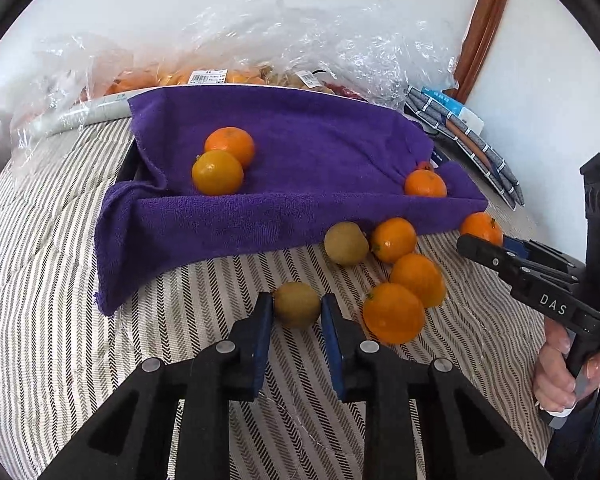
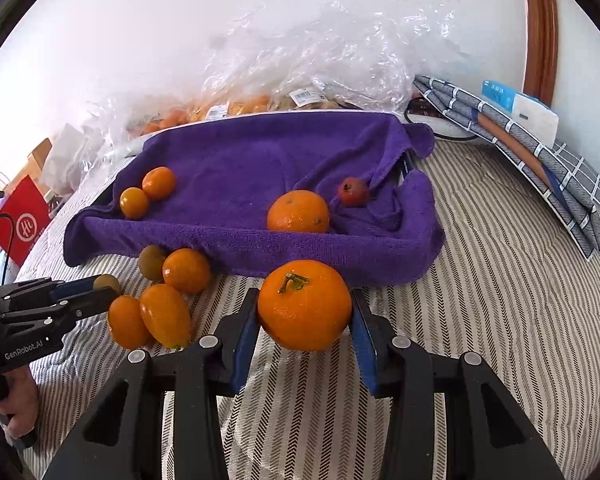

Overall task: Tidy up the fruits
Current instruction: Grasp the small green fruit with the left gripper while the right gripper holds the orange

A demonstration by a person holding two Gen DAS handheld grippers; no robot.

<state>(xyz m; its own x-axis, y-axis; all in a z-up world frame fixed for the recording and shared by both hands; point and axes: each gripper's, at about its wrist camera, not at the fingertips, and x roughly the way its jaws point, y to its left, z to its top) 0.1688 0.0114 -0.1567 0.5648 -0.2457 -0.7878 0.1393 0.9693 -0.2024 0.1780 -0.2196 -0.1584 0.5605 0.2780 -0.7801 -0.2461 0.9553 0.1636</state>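
- Left hand-held gripper [image 1: 297, 314]: clamped on small greenish fruit [image 1: 297, 305] on striped bed [image 1: 60, 280]; lift straight, clearing neighbouring oranges [image 1: 394, 312].
- Purple towel [image 1: 300, 152]: probable destination, ahead.
- Right hand-held gripper [image 2: 305, 312]: part-open, gripping large orange [image 2: 305, 305]; squeeze gently.

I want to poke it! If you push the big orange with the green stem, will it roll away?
Probably, once freed. The big orange is round, so it would likely roll on the striped cloth. Now the right gripper fingers squeeze both sides, so it should stay. Its skin looks shiny, maybe slightly slippery.
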